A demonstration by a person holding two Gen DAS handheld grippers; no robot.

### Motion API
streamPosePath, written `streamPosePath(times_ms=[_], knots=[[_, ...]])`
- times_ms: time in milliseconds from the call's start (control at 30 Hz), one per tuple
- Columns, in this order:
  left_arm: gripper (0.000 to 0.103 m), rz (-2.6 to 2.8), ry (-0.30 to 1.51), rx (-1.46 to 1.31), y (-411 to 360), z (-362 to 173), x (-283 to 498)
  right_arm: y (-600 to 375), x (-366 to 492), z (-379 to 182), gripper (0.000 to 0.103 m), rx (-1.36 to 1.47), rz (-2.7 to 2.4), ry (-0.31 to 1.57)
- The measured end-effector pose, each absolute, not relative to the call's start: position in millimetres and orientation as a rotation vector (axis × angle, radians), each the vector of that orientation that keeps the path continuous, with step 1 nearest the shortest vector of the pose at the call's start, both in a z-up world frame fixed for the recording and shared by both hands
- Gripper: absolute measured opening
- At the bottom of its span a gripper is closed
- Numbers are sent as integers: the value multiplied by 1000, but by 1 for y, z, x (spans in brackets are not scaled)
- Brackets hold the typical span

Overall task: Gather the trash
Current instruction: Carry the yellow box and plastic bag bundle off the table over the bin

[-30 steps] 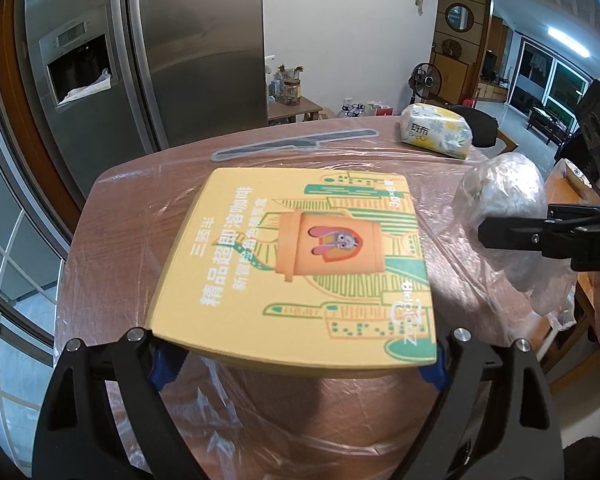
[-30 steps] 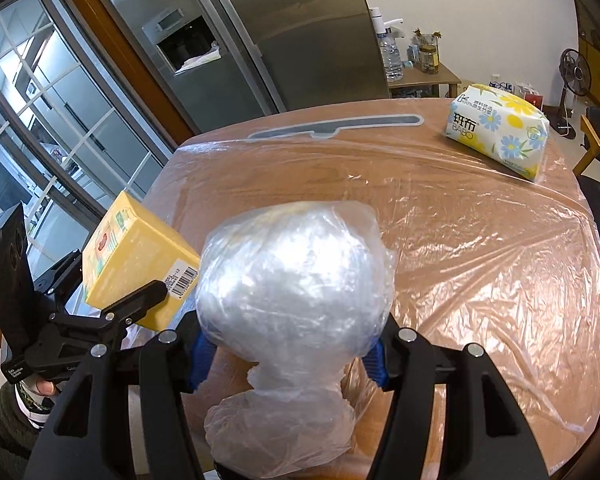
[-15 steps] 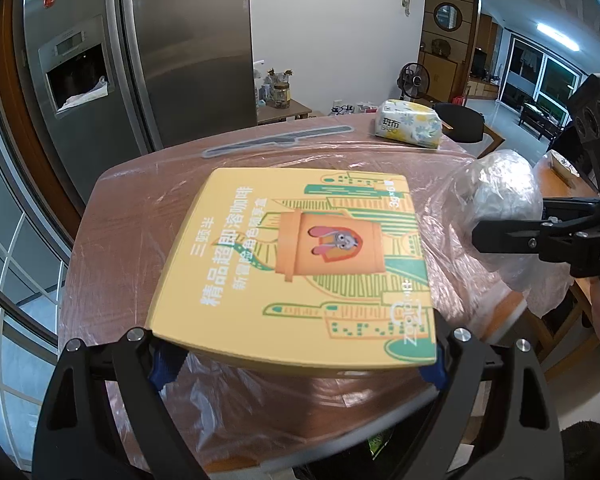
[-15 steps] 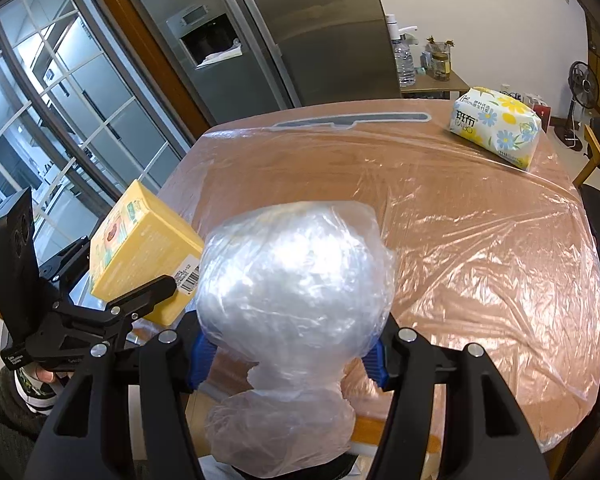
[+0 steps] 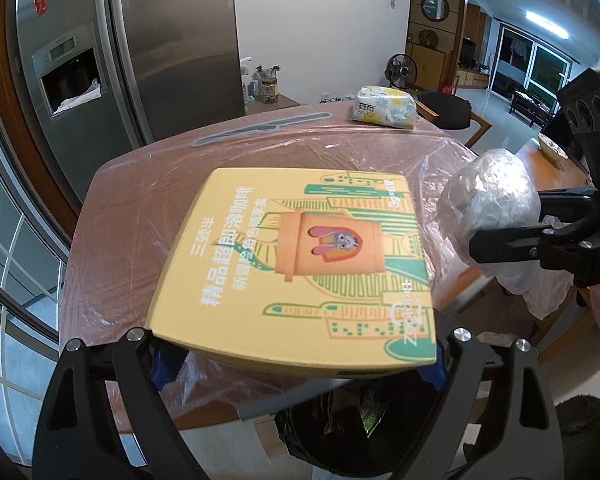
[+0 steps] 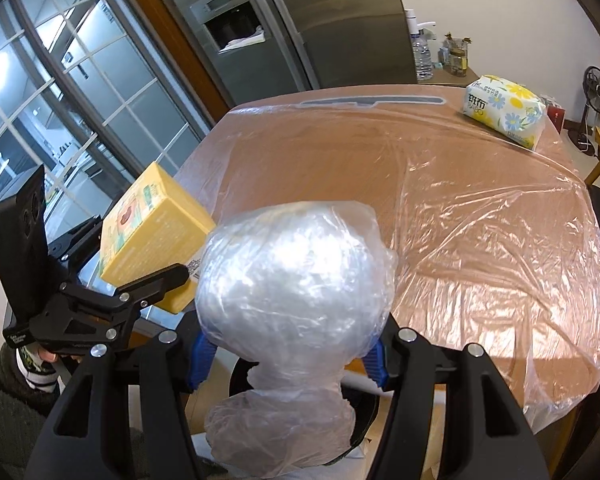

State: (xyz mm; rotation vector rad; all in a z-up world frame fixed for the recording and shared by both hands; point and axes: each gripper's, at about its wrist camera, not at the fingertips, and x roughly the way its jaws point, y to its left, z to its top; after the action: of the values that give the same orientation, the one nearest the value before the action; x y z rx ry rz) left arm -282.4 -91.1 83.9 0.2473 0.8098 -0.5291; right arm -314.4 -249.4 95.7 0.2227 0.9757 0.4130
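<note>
In the left wrist view, our left gripper clenches the yellow box mid-frame, over the table edge, with a black bin below. At right, our right gripper grasps the plastic ball, low in its own frame. A tissue pack sits upper right on the table.

Plastic-covered table, tissue pack, steel fridge, fan
</note>
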Motion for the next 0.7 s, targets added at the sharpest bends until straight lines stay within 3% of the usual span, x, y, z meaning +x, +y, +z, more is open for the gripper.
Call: streamPosePath(times_ms=[700], knots=[[91, -636, 911, 345, -91, 59, -349, -238, -377, 56, 58, 157, 463, 1119]])
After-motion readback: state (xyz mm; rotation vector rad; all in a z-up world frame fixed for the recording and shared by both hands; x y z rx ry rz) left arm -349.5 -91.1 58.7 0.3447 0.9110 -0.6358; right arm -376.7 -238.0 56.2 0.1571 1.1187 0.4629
